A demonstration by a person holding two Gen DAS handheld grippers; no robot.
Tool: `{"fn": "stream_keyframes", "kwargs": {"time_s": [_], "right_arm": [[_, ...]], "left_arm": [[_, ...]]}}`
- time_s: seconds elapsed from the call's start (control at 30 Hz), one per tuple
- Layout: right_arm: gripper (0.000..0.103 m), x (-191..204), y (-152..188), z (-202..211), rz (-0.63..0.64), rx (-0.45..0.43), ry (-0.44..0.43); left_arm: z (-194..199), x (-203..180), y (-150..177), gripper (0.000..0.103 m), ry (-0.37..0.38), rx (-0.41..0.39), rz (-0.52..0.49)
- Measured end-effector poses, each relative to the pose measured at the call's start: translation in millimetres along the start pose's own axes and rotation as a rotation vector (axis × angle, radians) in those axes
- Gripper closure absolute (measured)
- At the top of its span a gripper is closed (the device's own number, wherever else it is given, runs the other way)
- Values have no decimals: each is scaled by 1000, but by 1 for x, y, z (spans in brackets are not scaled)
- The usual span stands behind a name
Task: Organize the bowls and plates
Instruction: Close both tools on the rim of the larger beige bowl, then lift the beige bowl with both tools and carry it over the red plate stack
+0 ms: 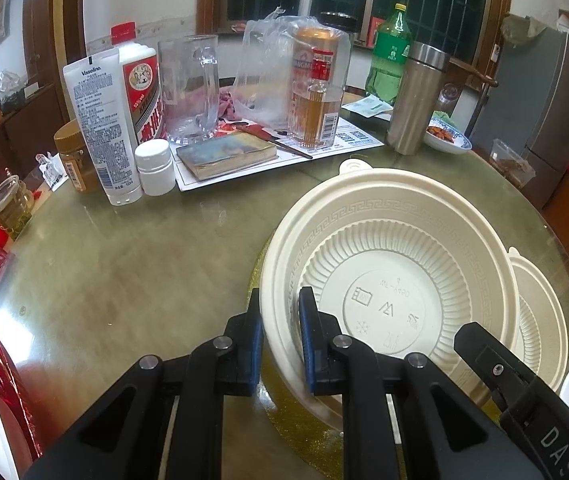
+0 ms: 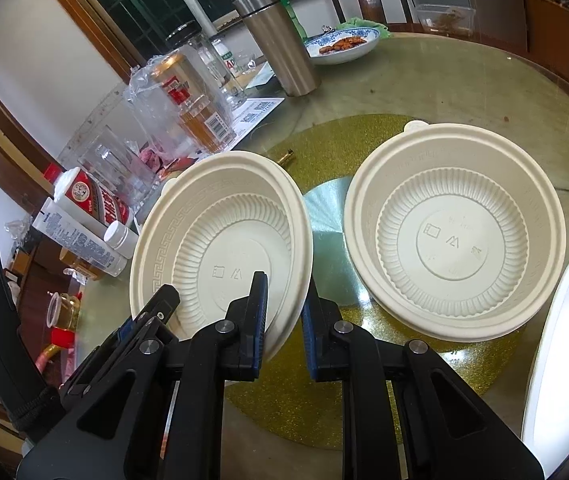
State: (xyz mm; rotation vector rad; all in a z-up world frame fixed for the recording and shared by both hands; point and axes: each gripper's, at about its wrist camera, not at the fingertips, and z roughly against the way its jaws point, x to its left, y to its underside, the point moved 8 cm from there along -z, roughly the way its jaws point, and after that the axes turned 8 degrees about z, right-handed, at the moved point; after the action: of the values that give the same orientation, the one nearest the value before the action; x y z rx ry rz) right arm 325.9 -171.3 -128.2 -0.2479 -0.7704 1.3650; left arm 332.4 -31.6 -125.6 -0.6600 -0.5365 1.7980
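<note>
- The left gripper [image 1: 280, 336] is clamping the near-left rim of a cream bowl [image 1: 388, 280], one blue pad sitting outside the wall and the other inside it.
- In the left wrist view that bowl is filling the space from twelve to three o'clock of the fingertips, tilted and overlapping a second cream bowl [image 1: 540, 312], which is peeking out at three o'clock with most of it hidden.
- The right gripper [image 2: 282, 312] is pinching the same bowl, seen in its own view at [image 2: 220, 252], on the near-right rim, its jaws nearly together with the thin wall between them.
- In the right wrist view the held bowl is lying from ten to twelve o'clock of the fingertips, raised and tipped, its lower edge hidden behind the left finger [image 2: 254, 320].
- The left gripper's tip is showing at nine o'clock in the right wrist view, biting the opposite rim.
- The second bowl is sitting upright at two o'clock, on the gold mat [image 2: 324, 148], apart from the held one.
- A white plate [image 2: 564, 344] is being cut off by the frame edge at four o'clock; its full shape is hard to make out.
- The glass table [image 1: 124, 264] is carrying clutter at the far side, partly blurred.
</note>
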Motion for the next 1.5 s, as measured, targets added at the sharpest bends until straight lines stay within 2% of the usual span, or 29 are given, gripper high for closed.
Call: {"fn": "stream_keyframes", "kwargs": {"time_s": [1.03,1.23,1.5], "right_arm": [[87,8,-9,18,17,-53,-28],[87,13,-12,27,21,-63,-47],[87,43,-9,44,86,-76,-85]], "left_arm": [[24,-2,-11,88,3,-79,6],[39,0,-15,88,-13,-105,4],[70,25,-19,87,-52,-146,30]]}}
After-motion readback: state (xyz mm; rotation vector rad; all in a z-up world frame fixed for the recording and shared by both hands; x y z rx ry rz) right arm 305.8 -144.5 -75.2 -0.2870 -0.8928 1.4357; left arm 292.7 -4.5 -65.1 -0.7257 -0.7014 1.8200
